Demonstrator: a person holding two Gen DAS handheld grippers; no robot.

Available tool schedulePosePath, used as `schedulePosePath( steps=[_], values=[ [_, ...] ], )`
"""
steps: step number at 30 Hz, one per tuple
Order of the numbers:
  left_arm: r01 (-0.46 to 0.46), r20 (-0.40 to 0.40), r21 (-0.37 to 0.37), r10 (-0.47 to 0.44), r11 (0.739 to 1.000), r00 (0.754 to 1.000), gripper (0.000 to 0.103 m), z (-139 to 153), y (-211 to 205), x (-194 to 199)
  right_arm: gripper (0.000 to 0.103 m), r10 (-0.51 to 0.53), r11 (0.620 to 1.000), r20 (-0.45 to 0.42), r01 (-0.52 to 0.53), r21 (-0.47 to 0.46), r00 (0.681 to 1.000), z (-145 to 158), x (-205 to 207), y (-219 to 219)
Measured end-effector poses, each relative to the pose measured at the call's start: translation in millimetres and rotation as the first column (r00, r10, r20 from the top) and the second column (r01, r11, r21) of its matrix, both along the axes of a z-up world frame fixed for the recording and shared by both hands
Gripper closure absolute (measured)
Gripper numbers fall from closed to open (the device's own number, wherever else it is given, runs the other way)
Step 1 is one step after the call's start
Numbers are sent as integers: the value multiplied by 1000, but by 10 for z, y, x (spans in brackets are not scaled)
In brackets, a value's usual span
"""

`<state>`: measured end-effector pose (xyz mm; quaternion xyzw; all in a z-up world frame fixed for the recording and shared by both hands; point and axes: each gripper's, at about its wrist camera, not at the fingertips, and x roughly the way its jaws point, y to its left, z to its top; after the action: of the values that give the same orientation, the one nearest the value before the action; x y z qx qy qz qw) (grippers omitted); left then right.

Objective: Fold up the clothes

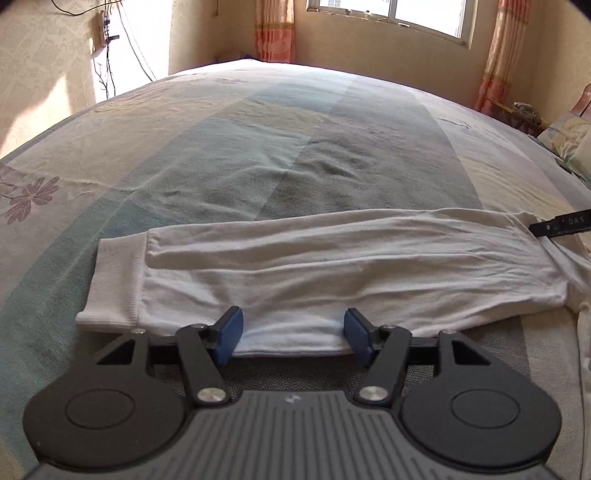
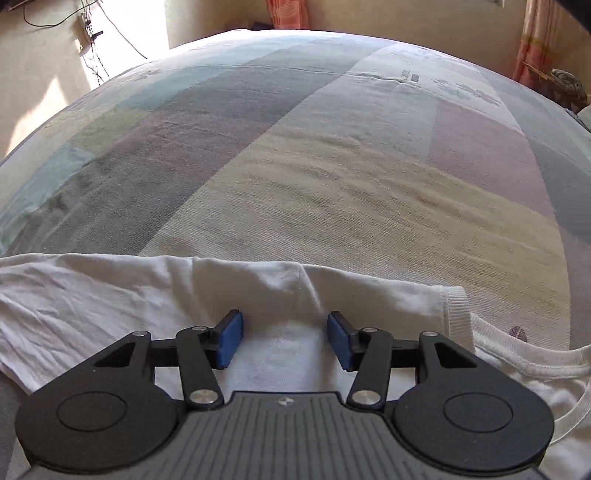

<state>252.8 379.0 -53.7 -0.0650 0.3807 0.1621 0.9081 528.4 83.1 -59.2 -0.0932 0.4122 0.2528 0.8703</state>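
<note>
A white long-sleeved top point(image 1: 295, 273) lies flat on a bed covered by a patchwork bedspread point(image 1: 258, 147) of teal, grey, cream and mauve bands. Taking the top as the landmark, both grippers sit at its near edge.

In the left wrist view, one sleeve of the top stretches across the bedspread, its ribbed cuff point(image 1: 114, 284) at the left end and the shoulder seam at the right. The left gripper point(image 1: 293, 336) sits at the sleeve's near edge, about midway along it. Its blue-padded fingers point(image 1: 231, 334) stand wide apart, one on each side of a strip of the sleeve's hem, with white cloth showing in the gap. The pads do not press the fabric together. At the sleeve's far right end, a black bar point(image 1: 557, 227) with pale lettering pokes in from the edge of the view, just above the shoulder seam.

In the right wrist view, the right gripper point(image 2: 284, 339) hovers low over the shoulder part of the top, just left of the ribbed neckline point(image 2: 480, 332). Its fingers point(image 2: 229, 339) are also spread apart, with flat white cloth between them and nothing clamped. Whether the pads touch the fabric cannot be told.

Beyond the top, the bedspread runs to the far wall, where orange curtains point(image 1: 275, 31) hang beside a window point(image 1: 391, 14) and cables point(image 1: 107, 48) trail down the wall to the far left.
</note>
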Motion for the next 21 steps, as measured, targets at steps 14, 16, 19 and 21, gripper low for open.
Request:
schedulePosePath(
  steps=[14,16,19,21],
  values=[
    [161,24,-9,-161,987,987,30,94,-327,359,8,70,997,-64,-73,-35,995,191,-606,-442],
    [165,-8,-29,-166,986,986,30,2,-380,453,8,89,995,-77,-92,-37,993,236,-724,-519],
    [139,-28,-46,-141,989,990,30,-9,-377,412,8,118,992,-96,-122,-39,988,305,-900,-636],
    [122,-41,-58,-124,991,991,30,-16,-375,385,8,118,991,-94,-123,-46,989,194,-1048,-608]
  ],
)
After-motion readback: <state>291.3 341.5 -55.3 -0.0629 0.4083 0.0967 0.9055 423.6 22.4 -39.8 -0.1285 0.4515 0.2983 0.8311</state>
